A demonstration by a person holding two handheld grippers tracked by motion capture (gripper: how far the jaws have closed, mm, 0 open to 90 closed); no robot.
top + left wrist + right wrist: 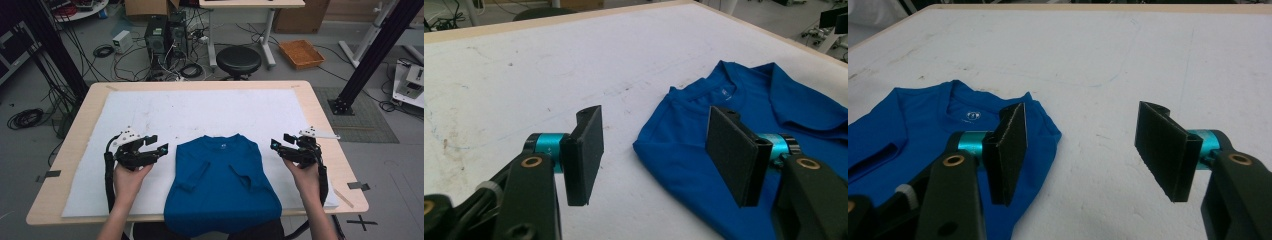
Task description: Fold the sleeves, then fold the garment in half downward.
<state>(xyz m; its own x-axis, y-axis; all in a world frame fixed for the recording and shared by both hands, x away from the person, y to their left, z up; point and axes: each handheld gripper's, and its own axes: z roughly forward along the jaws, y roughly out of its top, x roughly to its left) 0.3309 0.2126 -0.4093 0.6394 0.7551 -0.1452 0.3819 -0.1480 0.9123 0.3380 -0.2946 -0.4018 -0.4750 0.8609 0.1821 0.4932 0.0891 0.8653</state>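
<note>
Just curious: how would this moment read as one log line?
blue T-shirt: sleeves folded in | left gripper: open, beside shirt | right gripper: open, beside shirt

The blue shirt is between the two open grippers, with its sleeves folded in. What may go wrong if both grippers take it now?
1. The blue shirt hangs over the near edge of the table, so a pull toward the person may slide it off.
2. The folded-in sleeves lie loose and may open when lifted.
3. The left gripper and right gripper could pinch the white mat along with the cloth.
</note>
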